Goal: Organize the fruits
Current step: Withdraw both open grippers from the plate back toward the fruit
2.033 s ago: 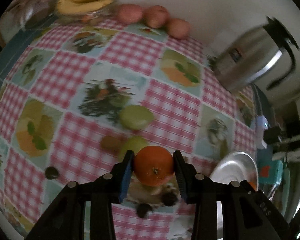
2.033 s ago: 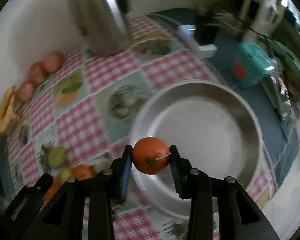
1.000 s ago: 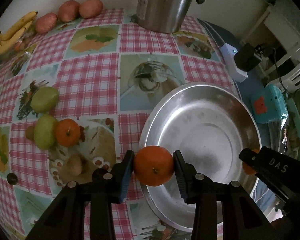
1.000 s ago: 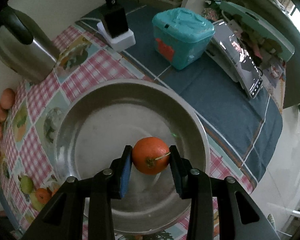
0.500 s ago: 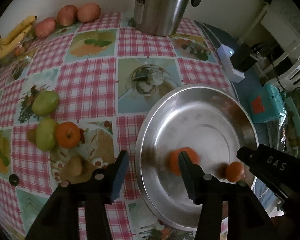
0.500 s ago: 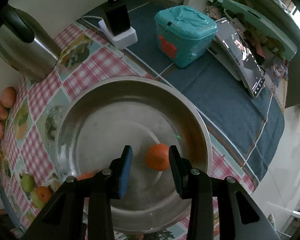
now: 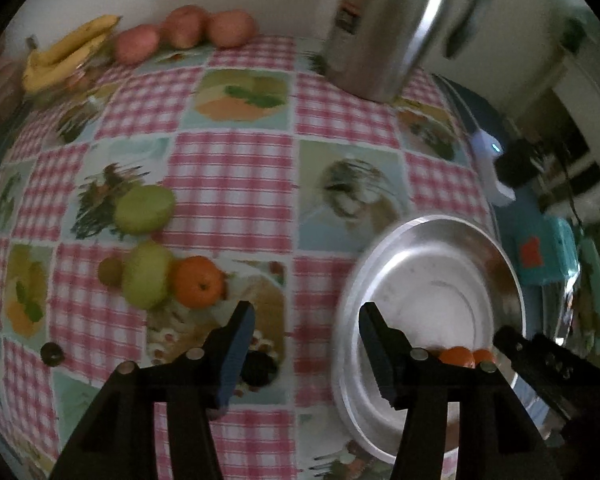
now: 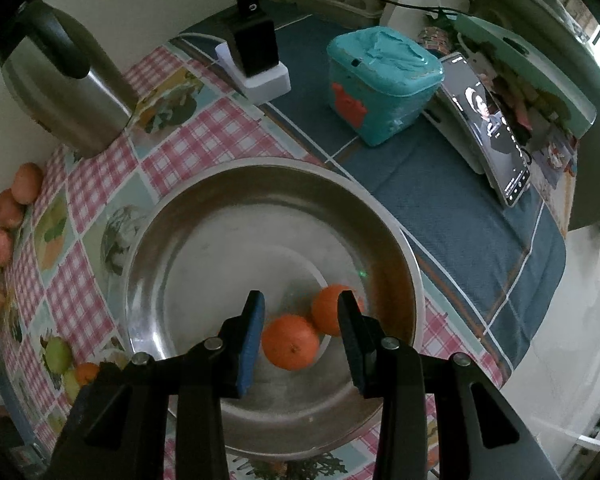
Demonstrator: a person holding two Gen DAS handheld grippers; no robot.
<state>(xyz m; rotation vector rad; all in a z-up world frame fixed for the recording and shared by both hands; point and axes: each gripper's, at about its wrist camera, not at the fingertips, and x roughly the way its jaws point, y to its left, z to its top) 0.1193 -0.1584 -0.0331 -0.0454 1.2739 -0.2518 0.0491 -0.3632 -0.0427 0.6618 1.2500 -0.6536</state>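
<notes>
Two oranges [image 8: 290,342] laid touching in the steel bowl [image 8: 204,216], right gripper [image 8: 300,334] jaws spread above them (nothing pinched), left gripper [image 7: 306,338] jaws opening, empty, over the tabletop [image 7: 236,168].

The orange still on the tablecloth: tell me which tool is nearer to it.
Left. The left tool hangs just beside the orange, jaws opening with nothing between them. The right tool is over the metal bowl, farther off.
</notes>
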